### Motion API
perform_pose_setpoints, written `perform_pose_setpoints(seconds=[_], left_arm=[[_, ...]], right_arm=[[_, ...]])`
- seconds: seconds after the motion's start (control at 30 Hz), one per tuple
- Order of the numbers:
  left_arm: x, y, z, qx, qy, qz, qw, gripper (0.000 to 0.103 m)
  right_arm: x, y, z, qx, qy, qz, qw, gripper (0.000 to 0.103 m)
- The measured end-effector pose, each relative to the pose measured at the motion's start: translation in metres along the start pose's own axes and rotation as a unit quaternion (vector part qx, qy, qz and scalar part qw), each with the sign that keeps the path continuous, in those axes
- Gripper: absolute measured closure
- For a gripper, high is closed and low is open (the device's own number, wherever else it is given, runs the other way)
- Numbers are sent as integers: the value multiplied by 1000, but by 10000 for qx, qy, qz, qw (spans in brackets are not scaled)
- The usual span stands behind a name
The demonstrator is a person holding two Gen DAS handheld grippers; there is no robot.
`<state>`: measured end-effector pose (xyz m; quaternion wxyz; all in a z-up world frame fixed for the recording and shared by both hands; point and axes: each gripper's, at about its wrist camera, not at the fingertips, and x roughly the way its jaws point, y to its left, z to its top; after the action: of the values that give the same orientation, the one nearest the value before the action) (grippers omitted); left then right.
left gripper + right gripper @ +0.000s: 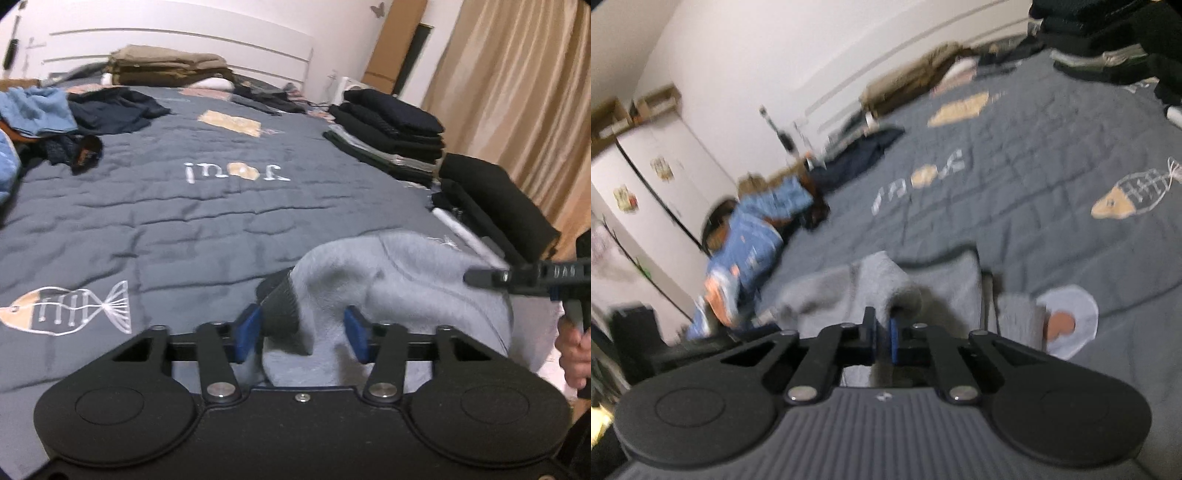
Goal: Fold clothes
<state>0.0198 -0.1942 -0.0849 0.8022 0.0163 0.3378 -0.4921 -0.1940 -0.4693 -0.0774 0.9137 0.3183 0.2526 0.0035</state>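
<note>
- The left hand-held gripper [301, 334] points down at a shallow angle over the near edge of the bed [155, 206]. Its blue pads [248, 332] are partly spread, with a bunched fold of the grey garment [388, 280] and its dark ribbed cuff [282, 306] sitting between them. Can't really tell if the pads are pressing on it.
- The right hand-held gripper [882, 334] also tilts down, and its fingers are pressed together, pinching a raised fold of the same grey garment [886, 280].
- The garment is lumped up on the grey quilt at the near edge, not flat.
- Only the left view shows the right hand-held gripper from the side [480, 277], nose into the fabric, with the person's hand [572, 350] on its handle. It also shows neat stacks of dark folded clothes [391, 129] on the right by the curtain [517, 92], and a tan folded pile [166, 66] at the headboard.
- Only the right view (pretty blurry) shows a white wardrobe [653, 177] and a round white patch [1071, 317] on the quilt beside the garment. The heap of blue clothes [753, 236] shows in both.
</note>
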Motion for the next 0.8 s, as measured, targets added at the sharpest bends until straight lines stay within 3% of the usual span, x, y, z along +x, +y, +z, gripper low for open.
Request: perform_pose_setpoints(seconds=[0.1,0.23,0.3,0.33,0.37,0.4,0.43,0.53,0.67,0.8], left_arm=[[8,4,2,-92,75,87,9999,57],[17,16,3,-299,111,350,9989,43],[21,23,3,-380,140,326,9986,43],[23,26,4,-423,168,266,9986,45],[25,28,4,-472,189,158,9986,54],[27,29,4,-474,203,-18,9987,68],[29,29,4,-455,214,-215,9985,88],[24,28,10,-411,-200,-187,9988,90],[11,39,21,-834,-823,-75,9931,90],[18,44,25,-907,-788,7,9928,90]], right_arm=[[2,-4,2,22,28,19,10000,97],[14,-12,-7,39,226,-172,9996,97],[21,-17,-12,48,327,-271,9991,97],[22,-18,-12,91,317,-269,9991,97],[21,-19,-12,121,295,-258,9992,97],[21,-19,-12,149,272,-246,9992,97],[20,-18,-12,140,220,-240,9994,97],[16,-10,-11,37,-65,-218,9997,97],[11,-4,-8,-86,-479,-199,9986,97],[15,-6,-4,-52,-555,-242,9982,97]])
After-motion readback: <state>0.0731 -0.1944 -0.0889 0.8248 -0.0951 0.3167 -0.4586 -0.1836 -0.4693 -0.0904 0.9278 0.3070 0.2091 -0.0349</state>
